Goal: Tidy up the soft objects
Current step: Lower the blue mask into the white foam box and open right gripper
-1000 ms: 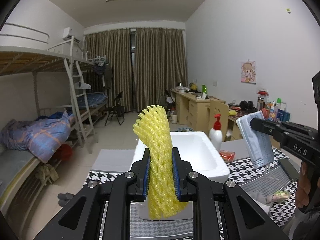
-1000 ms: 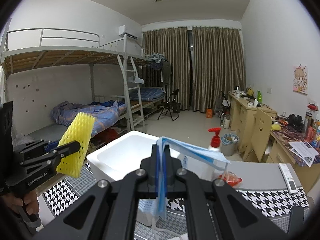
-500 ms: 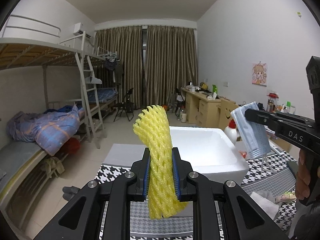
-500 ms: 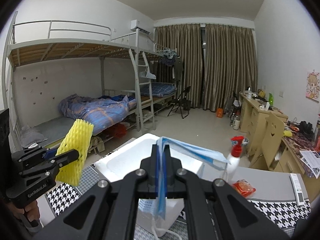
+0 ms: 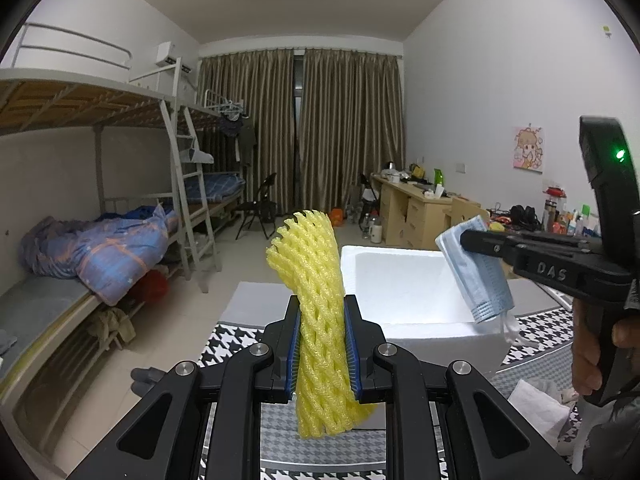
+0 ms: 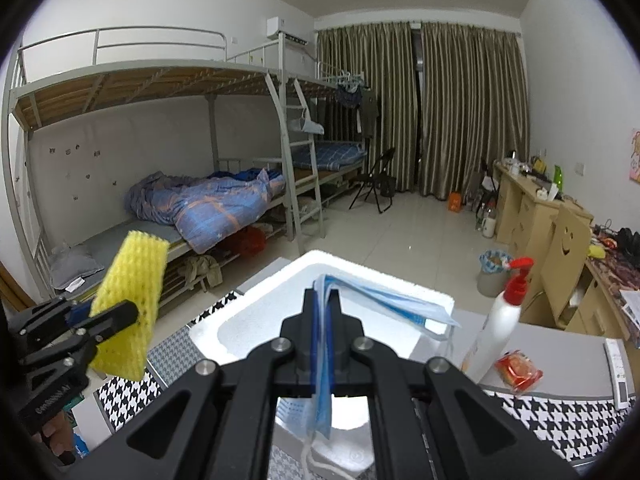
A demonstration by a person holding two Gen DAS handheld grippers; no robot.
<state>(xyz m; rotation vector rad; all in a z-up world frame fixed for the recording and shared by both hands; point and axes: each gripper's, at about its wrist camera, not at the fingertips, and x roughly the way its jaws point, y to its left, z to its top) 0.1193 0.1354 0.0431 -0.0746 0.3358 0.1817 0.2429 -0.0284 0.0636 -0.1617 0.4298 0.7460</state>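
My left gripper (image 5: pixel 322 344) is shut on a yellow foam net sleeve (image 5: pixel 316 320), held upright in the air to the left of a white foam box (image 5: pixel 416 320). The sleeve also shows in the right wrist view (image 6: pixel 132 304). My right gripper (image 6: pixel 325 344) is shut on a folded blue face mask (image 6: pixel 384 304), held above the open foam box (image 6: pixel 280 304). In the left wrist view the mask (image 5: pixel 476 272) hangs over the box's right side, its ear loops dangling.
The box stands on a houndstooth-patterned table (image 6: pixel 540 412). A white pump bottle (image 6: pixel 500 320), a red snack packet (image 6: pixel 518 368) and a remote (image 6: pixel 618 372) lie to the right. White tissue (image 5: pixel 536 408) lies at the front right. A bunk bed (image 6: pixel 180 200) stands left.
Both grippers have moved left with their loads, so the foam box now sits further right in the left wrist view. The mask now hangs over the box opening.
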